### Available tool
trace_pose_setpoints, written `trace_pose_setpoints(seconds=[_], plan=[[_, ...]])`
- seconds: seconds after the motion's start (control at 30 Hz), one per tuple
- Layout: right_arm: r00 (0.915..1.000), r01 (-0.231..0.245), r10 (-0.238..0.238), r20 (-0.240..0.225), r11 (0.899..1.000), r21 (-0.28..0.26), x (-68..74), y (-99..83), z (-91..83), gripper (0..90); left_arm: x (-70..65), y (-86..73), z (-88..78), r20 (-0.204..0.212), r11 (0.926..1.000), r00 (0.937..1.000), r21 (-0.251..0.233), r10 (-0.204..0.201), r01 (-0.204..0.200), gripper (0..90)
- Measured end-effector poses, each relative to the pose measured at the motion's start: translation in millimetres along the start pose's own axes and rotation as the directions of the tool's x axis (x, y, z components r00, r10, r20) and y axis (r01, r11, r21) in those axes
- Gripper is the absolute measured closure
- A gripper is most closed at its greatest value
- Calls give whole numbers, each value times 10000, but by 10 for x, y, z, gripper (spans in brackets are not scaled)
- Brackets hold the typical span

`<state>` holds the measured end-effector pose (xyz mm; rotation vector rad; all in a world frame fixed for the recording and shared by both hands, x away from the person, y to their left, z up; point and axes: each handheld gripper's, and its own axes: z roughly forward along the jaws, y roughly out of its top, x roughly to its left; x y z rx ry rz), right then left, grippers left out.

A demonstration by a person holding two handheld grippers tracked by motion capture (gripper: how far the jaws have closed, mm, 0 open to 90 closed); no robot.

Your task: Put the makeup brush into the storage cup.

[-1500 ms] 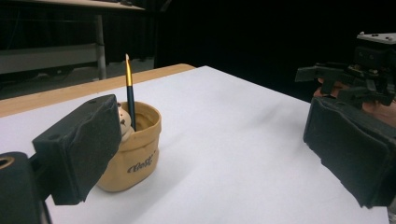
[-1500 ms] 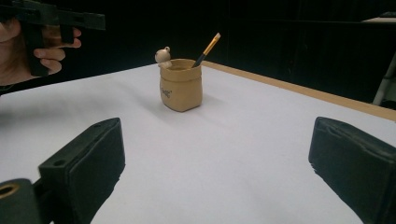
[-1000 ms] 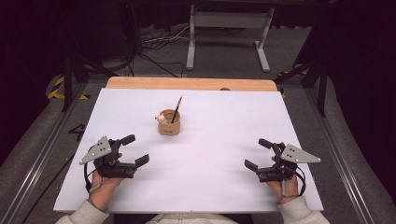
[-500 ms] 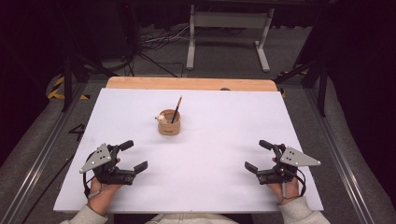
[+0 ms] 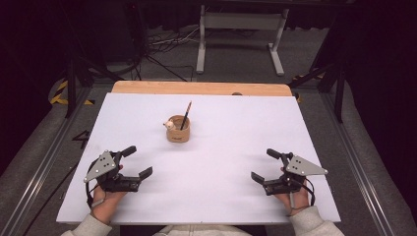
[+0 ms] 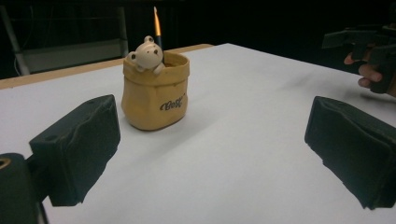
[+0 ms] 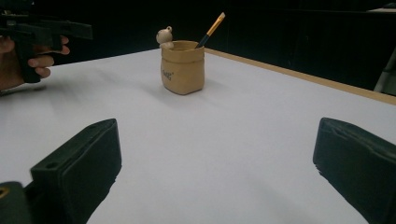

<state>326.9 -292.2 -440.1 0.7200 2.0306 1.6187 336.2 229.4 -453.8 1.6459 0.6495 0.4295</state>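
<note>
A tan sack-shaped pot (image 5: 178,132) with a small bear figure (image 5: 169,124) on its rim stands at the middle of the white table and holds a pencil (image 5: 185,115) that leans to the right. My left gripper (image 5: 137,161) rests low at the near left, open and holding nothing, well short of the pot. At the near right my right gripper (image 5: 265,165) is likewise open with nothing in it. In the left gripper view the pot (image 6: 156,95) stands ahead between the wide-apart jaws. The right gripper view has the pot (image 7: 183,69) farther off.
A white sheet (image 5: 236,132) covers the table, with a wooden strip (image 5: 201,88) along its far edge. Beyond it are a metal stand (image 5: 241,22) and cables (image 5: 162,42) on the floor. Rails run along both sides of the table.
The left gripper has drawn back a little toward the near edge. The right gripper has hardly moved. Both stay open.
</note>
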Motion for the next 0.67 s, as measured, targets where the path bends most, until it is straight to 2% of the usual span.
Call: trace_pose_setpoints(seconds=[0.2,0.23,0.53,0.63,0.67], plan=[[9998,-193,193,58,9998,2,-25,-22,5,14,24,-27,36,208,9993,9996,338,-166,159,41],[9996,-278,278,59,9996,-13,-29,-23,1,14,32,-24,34,291,9985,9995,527,-148,132,41],[9997,-220,221,99,9997,-71,-31,-16,-11,16,7,-15,45,455,9990,9985,359,-298,282,37],[9997,-191,191,124,9998,-39,-29,-13,-16,21,11,-15,48,544,9987,9975,280,-440,426,31],[9998,-160,160,129,9999,-28,-29,-10,-18,25,16,-12,45,675,9978,9957,240,-635,621,31]])
